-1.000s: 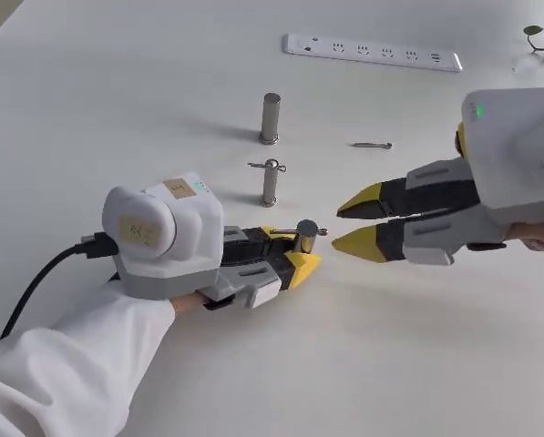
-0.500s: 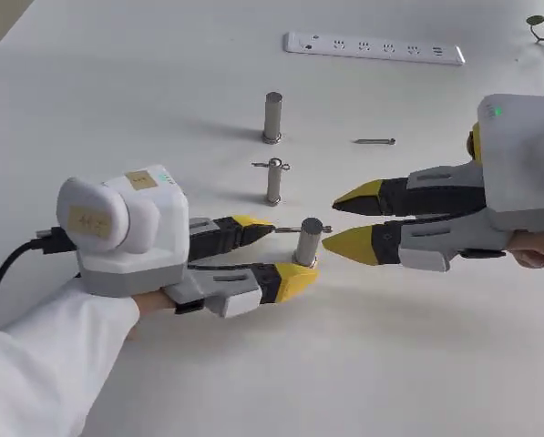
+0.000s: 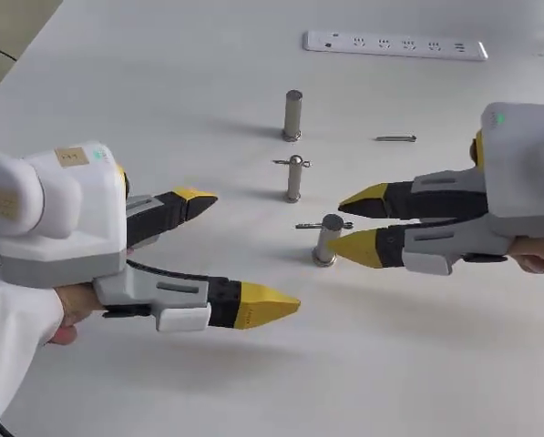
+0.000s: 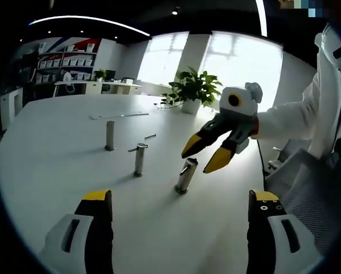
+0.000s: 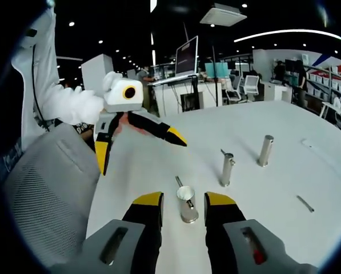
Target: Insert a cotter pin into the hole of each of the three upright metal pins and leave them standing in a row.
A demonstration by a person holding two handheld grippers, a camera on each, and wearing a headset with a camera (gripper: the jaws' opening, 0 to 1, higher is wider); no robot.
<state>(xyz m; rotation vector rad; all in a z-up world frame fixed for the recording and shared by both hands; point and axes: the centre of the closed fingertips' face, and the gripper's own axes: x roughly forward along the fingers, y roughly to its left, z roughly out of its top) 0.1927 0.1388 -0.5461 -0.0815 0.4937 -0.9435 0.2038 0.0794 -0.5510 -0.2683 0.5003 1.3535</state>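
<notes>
The left gripper [image 3: 233,250] is hovering over the near left part of the bench [image 3: 162,82]. Its jaws are spread wide and gripping nothing. A white sleeve [image 3: 7,328] is showing behind it at the near left corner.

Across from it, the right gripper [image 3: 346,224] is reaching in from the right edge with its jaws partly parted. In the right gripper view the nearest metal pin [image 5: 187,206] is standing between the two yellow tips with a sliver of bench showing on either side, so those jaws are holding nothing either.

That nearest metal pin is standing around mid-bench, with the first cotter pin [image 3: 323,224] sitting crosswise through its top. Just beyond it, toward the far edge, the middle metal pin [image 3: 294,179] is standing upright with the second cotter pin [image 3: 292,163] running through its head. Farther on in the same line the far metal pin [image 3: 292,116] is standing upright. To its right, well apart from it, the loose cotter pin [image 3: 395,138] is lying flat on the bench.

A white power strip [image 3: 395,44] is lying along the far edge.
</notes>
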